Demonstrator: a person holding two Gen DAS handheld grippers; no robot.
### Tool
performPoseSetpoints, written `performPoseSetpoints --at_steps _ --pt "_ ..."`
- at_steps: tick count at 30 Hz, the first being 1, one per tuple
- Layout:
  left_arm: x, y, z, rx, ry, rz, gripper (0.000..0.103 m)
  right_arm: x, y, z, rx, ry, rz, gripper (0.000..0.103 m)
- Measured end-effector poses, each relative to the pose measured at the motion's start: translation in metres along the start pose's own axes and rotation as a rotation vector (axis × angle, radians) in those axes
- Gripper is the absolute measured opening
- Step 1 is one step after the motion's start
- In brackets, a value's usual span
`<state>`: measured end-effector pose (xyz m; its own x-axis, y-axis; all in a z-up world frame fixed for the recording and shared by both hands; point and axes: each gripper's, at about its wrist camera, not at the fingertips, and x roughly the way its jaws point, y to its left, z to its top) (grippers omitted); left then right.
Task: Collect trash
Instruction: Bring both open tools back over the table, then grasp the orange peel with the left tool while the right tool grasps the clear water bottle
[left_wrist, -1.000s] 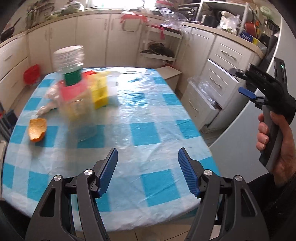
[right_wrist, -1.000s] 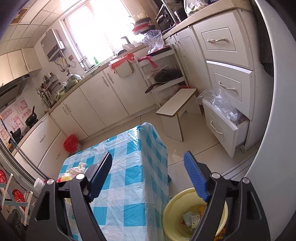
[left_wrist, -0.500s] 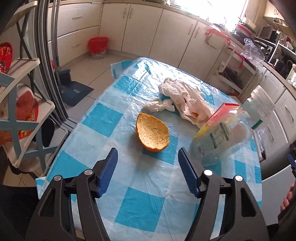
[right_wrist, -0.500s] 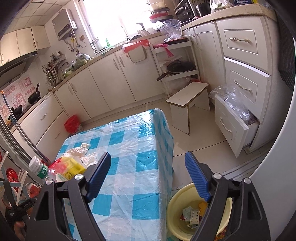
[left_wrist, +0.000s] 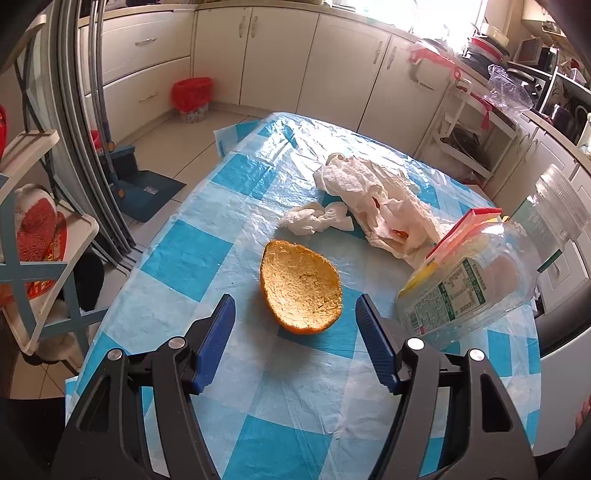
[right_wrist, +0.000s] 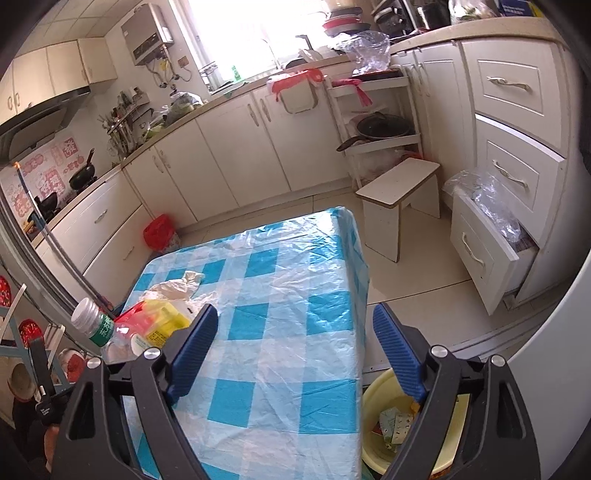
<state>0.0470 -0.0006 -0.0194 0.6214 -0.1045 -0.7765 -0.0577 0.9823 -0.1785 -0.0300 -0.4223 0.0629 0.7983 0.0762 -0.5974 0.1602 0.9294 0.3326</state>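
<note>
An orange peel half (left_wrist: 301, 286) lies hollow side up on the blue-checked tablecloth (left_wrist: 207, 258). My left gripper (left_wrist: 295, 323) stands open just in front of it, touching nothing. Behind the peel are crumpled white tissues (left_wrist: 369, 199) and a clear plastic bottle (left_wrist: 476, 280) with a red and yellow carton (left_wrist: 461, 229) behind it. My right gripper (right_wrist: 293, 350) hovers over the table's near edge, its jaws opening with nothing between them. The bottle (right_wrist: 96, 325), carton (right_wrist: 159, 321) and tissues (right_wrist: 173, 288) sit at its left. A yellow basin (right_wrist: 373, 417) with scraps stands on the floor beside the table.
White kitchen cabinets (right_wrist: 229, 155) run along the far wall. A low white stool (right_wrist: 400, 192) and an open drawer (right_wrist: 484, 240) holding clear plastic are right of the table. A red-lined bin (left_wrist: 192, 94) stands by the cabinets. A shelf rack (left_wrist: 33, 236) is at the left.
The left gripper swung left across the table, from the bottle to the orange peel, and drew closer to it. The right view shifted left, bringing the bottle and carton into sight; its jaws widened.
</note>
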Motion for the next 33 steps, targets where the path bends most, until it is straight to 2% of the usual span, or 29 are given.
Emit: performPoseSetpoints --at_steps 9,13,19,25,29,31,33 --pt "-0.004 0.011 0.001 -0.016 -0.016 0.001 0.064 0.033 0.083 -0.024 -0.253 0.101 0.095 0.085" --pt "-0.005 0.018 0.001 -0.035 -0.017 -0.002 0.069 0.041 0.112 -0.034 -0.332 0.114 0.137 0.085" --pt "-0.001 0.025 0.003 -0.057 -0.01 -0.019 0.07 0.05 0.148 -0.05 -0.429 0.129 0.211 0.087" --pt "0.006 0.031 0.008 -0.081 -0.004 -0.028 0.07 0.069 0.161 -0.058 -0.477 0.172 0.229 0.087" --pt "0.011 0.03 0.011 -0.077 -0.002 -0.032 0.07 0.061 0.154 -0.046 -0.461 0.112 0.249 0.088" --pt "0.014 0.028 0.012 -0.068 0.0 -0.027 0.07 0.059 0.147 -0.04 -0.454 0.086 0.221 0.089" --pt "0.017 0.027 0.014 -0.065 0.003 -0.031 0.07 0.064 0.137 -0.038 -0.429 0.097 0.199 0.089"
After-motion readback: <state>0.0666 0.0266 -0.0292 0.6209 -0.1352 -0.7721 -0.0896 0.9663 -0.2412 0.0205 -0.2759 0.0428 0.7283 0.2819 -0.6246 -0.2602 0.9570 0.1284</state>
